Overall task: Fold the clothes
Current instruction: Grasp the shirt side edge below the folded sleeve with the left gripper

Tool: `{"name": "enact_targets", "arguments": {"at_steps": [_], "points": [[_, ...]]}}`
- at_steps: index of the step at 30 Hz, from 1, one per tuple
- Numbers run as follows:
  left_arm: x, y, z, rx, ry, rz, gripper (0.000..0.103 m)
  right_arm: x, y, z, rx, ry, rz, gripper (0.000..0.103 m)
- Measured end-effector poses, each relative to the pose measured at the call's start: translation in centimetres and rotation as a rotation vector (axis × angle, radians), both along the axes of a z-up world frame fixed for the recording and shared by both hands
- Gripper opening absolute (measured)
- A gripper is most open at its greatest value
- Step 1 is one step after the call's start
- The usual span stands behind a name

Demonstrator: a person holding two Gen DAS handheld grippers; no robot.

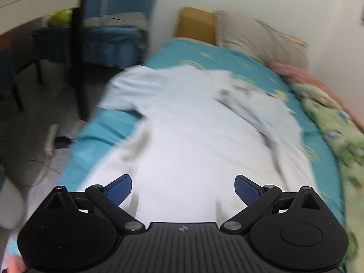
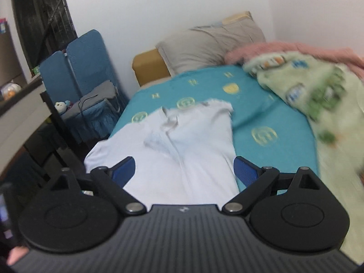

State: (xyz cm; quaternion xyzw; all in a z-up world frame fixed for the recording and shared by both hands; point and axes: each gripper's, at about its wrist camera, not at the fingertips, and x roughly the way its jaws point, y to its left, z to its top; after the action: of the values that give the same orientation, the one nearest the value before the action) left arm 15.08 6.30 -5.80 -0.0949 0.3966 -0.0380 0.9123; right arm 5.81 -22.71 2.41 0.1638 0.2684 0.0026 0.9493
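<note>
A pale white shirt [image 1: 186, 136] lies spread on the teal bed sheet [image 1: 227, 59], its right sleeve folded inward over the body. My left gripper [image 1: 183, 187] hovers open above the shirt's near hem, nothing between its blue pads. In the right wrist view the same shirt [image 2: 182, 150] lies with its collar toward the pillow, on the teal sheet [image 2: 273, 118]. My right gripper [image 2: 184, 170] is open wide above the shirt's lower part, holding nothing. Both views are blurred by motion.
A grey pillow [image 2: 204, 47] and a tan headboard [image 2: 147, 68] lie at the bed's far end. A green patterned blanket [image 2: 323, 104] and a pink one [image 2: 295, 50] pile along the wall side. Left of the bed stand a blue chair [image 2: 86, 72] and dark desk legs [image 1: 77, 56].
</note>
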Motion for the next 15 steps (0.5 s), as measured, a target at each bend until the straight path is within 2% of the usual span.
{"name": "enact_targets", "arguments": {"at_steps": [3, 6, 14, 15], "points": [[-1.7, -2.3, 0.2, 0.002, 0.000, -0.107, 0.097, -4.5, -1.0, -0.3, 0.035, -0.042, 0.003, 0.095], [-3.4, -4.7, -0.1, -0.004, 0.024, -0.190, 0.094, -7.1, -2.0, -1.0, 0.064, -0.077, -0.021, 0.095], [-5.2, -9.6, -2.2, -0.157, 0.117, -0.294, 0.080, -7.9, -5.9, -2.8, 0.237, -0.068, -0.071, 0.095], [-5.2, -10.1, -2.5, -0.170, 0.126, -0.304, 0.075, -8.0, -6.4, -3.0, 0.261, -0.065, -0.081, 0.095]]}}
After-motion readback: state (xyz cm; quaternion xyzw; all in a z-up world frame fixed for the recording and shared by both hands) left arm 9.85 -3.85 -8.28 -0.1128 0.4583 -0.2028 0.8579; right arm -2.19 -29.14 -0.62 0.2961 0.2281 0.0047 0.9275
